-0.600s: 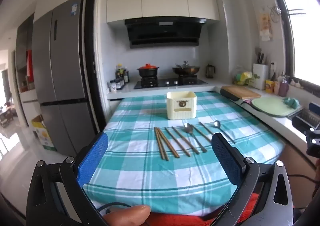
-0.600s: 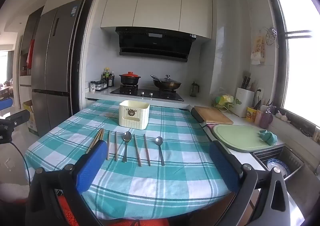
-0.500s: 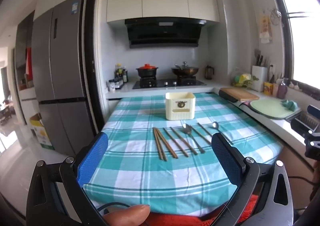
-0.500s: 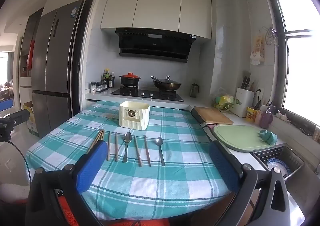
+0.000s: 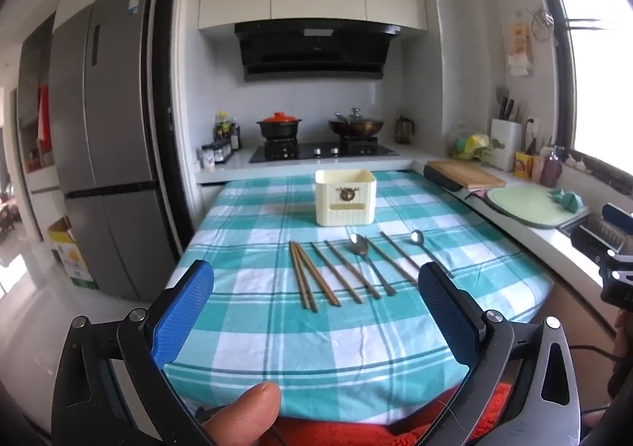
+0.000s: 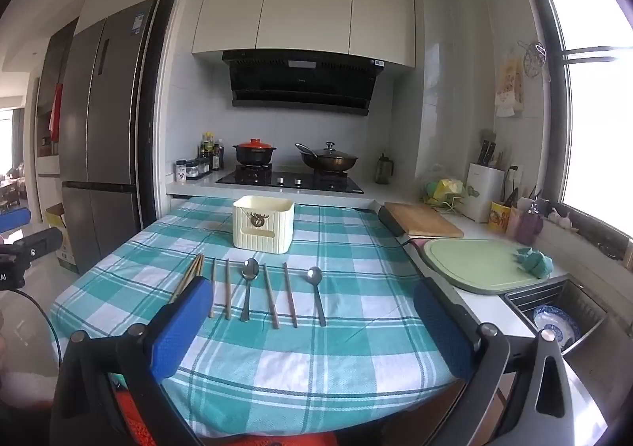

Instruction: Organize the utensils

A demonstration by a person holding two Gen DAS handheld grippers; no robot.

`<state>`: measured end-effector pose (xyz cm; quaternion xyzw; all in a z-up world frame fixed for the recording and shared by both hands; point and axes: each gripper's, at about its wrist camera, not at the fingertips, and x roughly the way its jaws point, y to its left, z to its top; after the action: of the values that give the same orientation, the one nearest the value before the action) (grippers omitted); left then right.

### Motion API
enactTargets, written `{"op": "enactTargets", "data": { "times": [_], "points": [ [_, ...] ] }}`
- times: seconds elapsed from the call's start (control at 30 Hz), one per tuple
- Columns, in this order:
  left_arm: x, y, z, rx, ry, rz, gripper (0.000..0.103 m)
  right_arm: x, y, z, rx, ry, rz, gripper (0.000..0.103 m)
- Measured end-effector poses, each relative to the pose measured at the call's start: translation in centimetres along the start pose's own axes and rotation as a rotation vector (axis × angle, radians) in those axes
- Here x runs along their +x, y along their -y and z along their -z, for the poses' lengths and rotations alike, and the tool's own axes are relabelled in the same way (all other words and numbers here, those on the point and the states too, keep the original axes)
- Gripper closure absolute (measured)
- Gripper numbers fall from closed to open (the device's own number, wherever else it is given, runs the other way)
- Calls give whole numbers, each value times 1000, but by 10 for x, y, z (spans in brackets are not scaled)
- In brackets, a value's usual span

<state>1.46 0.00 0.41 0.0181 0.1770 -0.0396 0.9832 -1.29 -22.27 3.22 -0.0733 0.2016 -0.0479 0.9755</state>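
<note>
A cream utensil holder (image 5: 345, 202) (image 6: 263, 223) stands on the teal checked tablecloth (image 5: 253, 311) (image 6: 336, 343). In front of it lie several brown chopsticks (image 5: 304, 280) (image 6: 227, 288) and two metal spoons (image 5: 370, 264) (image 6: 247, 288), one further right (image 5: 424, 246) (image 6: 316, 293). My left gripper (image 5: 315, 311) is open and empty, held above the table's near edge. My right gripper (image 6: 306, 321) is open and empty, also near the front edge, its left pad partly covering the leftmost chopsticks.
A counter on the right holds a wooden board (image 6: 423, 220), a green cutting board (image 6: 480, 264) and a sink with a bowl (image 6: 556, 321). A stove with pots (image 6: 290, 177) is behind the table. A fridge (image 5: 103, 153) stands at left.
Both views have shifted only slightly; the left gripper has edged a little toward the table. The utensils and holder have not moved. Both grippers stay open.
</note>
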Motion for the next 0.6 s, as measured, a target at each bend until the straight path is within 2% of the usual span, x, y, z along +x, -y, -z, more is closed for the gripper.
{"op": "enactTargets", "data": {
  "times": [0.6],
  "points": [
    [2, -14, 0, -39, -8, 4, 0, -1, -4, -1, -18, 14, -18, 0]
  ]
}}
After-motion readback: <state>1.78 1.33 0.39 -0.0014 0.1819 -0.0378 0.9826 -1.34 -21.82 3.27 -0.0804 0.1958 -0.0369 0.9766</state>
